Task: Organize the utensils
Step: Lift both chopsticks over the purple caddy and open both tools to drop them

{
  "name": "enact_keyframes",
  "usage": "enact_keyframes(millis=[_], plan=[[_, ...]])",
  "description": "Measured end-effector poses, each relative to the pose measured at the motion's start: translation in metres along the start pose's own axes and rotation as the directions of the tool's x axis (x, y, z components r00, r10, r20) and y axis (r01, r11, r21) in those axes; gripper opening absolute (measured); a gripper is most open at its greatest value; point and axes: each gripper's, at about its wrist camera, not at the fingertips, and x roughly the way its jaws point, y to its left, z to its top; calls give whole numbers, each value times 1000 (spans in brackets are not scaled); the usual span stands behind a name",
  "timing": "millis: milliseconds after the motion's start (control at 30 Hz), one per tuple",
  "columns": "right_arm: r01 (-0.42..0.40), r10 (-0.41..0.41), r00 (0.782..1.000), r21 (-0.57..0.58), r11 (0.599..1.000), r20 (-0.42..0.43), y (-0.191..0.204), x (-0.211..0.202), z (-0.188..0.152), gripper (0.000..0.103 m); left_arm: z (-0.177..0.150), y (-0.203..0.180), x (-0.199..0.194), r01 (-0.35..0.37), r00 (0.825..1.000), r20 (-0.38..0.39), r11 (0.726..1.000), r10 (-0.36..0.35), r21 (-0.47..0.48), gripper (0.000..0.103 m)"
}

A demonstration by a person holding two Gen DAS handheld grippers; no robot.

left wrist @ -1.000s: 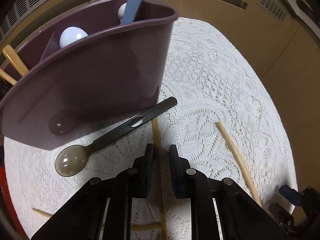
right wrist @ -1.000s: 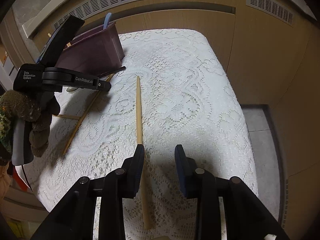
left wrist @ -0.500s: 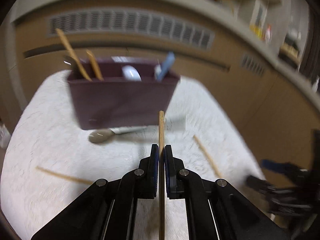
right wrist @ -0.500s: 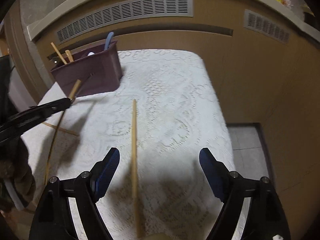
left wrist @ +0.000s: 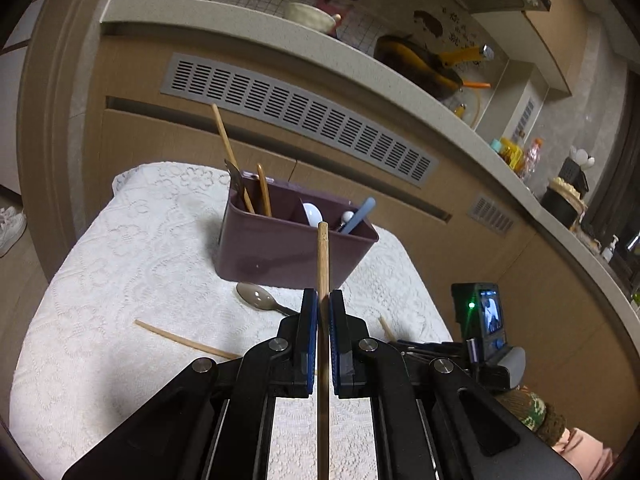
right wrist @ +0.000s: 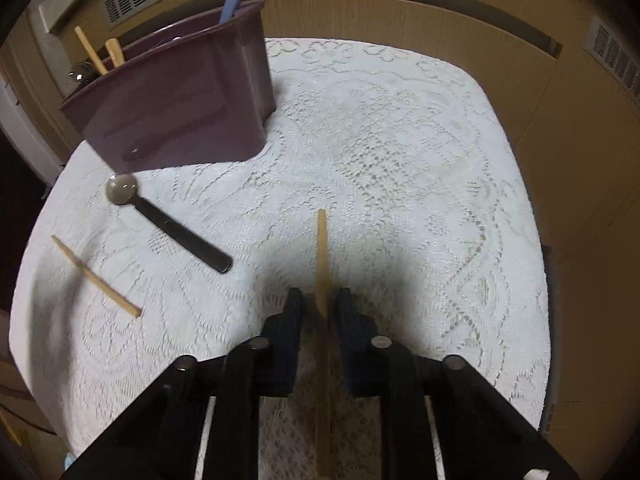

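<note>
Both grippers are clamping chopsticks: left gripper (left wrist: pixel 324 306) carrying its chopstick (left wrist: pixel 322 256) toward the purple caddy (left wrist: pixel 296 252); right gripper (right wrist: pixel 318 300), fingers just closing, gripping a chopstick (right wrist: pixel 321 256) mid-bench. Next: lifting, dropping into the chopstick compartment.

Left wrist view looks nearly level, right wrist view steeply down; both share the purple caddy (left wrist: pixel 280 248) (right wrist: pixel 180 120).

Left gripper (left wrist: pixel 323 312) clamped on chopstick (left wrist: pixel 322 256), tip aimed at purple caddy (left wrist: pixel 296 248). Grey spoon (left wrist: pixel 258 297) just beside caddy. Loose chopstick (left wrist: pixel 184 341) on lace-covered surface (left wrist: pixel 120 260), left.
</note>
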Motion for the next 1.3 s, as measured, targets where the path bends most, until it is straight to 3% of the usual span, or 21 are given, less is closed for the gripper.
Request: enact_keyframes(millis=[100,367,533,767,867,1000,1100,1200,1300], plan=[[-54,54,999,-11,998,-1,5,-12,-2,7,-1,0,-5,7,1000,4,1000,-7,4,6],[-130,140,979,-74,989,147,16,-96,-15,7,0,-20,-13,9,1000,27,998,-11,60,6],[-175,193,951,-94,980,241,25,-145,-13,7,8,-40,-22,28,998,56,994,-35,108,6],[-199,240,879,-140,970,413,38,-218,9,7,48,-63,-34,66,989,123,983,-88,173,6],[-169,232,840,-170,971,491,46,-250,33,7,80,-74,-43,65,971,209,974,-112,218,6],[-80,189,780,-205,976,596,60,-292,67,7,130,-85,-52,41,917,369,956,-151,291,6],[-43,173,753,-214,976,634,67,-307,99,7,167,-86,-43,46,899,403,951,-172,305,6],[-24,154,740,-202,979,654,70,-307,127,7,201,-75,-25,63,884,433,963,-175,261,6],[-18,145,743,-197,980,653,73,-297,154,7,219,-64,-6,61,871,462,969,-168,238,6]])
